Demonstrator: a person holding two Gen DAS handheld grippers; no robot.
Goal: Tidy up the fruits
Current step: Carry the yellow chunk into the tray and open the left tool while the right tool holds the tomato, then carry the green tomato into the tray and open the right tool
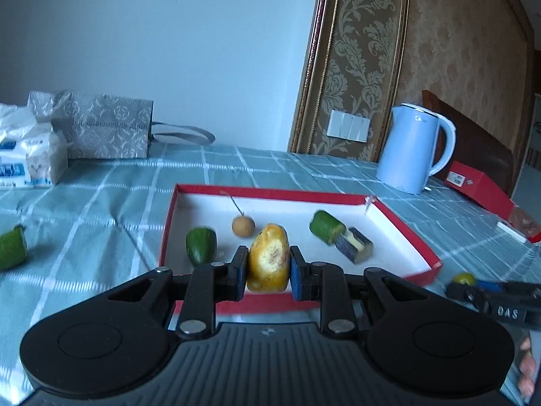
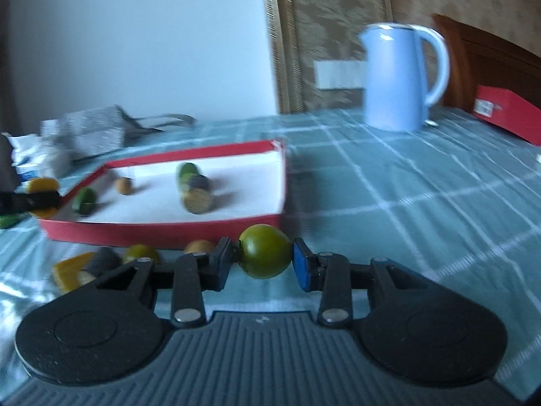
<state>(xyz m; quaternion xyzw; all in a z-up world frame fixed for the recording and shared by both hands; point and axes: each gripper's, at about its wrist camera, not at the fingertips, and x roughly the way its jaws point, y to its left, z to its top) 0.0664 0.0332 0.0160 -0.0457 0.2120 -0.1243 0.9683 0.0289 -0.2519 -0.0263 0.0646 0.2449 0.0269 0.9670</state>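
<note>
My left gripper (image 1: 267,269) is shut on a yellow fruit piece (image 1: 268,264) and holds it over the near edge of a red tray with a white floor (image 1: 270,193). In the tray lie a green piece (image 1: 201,245), a small brown round fruit (image 1: 243,226), another green piece (image 1: 327,226) and a dark piece (image 1: 354,245). My right gripper (image 2: 262,260) is shut on a round green fruit (image 2: 264,251), just in front of the tray's near wall (image 2: 162,231). The right gripper also shows at the left wrist view's right edge (image 1: 490,299).
A light blue kettle (image 1: 414,149) stands behind the tray on the checked cloth. A patterned bag (image 1: 101,128) and a white packet (image 1: 27,159) sit far left. A green piece (image 1: 12,250) lies left of the tray. Loose fruit pieces (image 2: 88,267) lie before the tray. A red box (image 2: 507,111) is far right.
</note>
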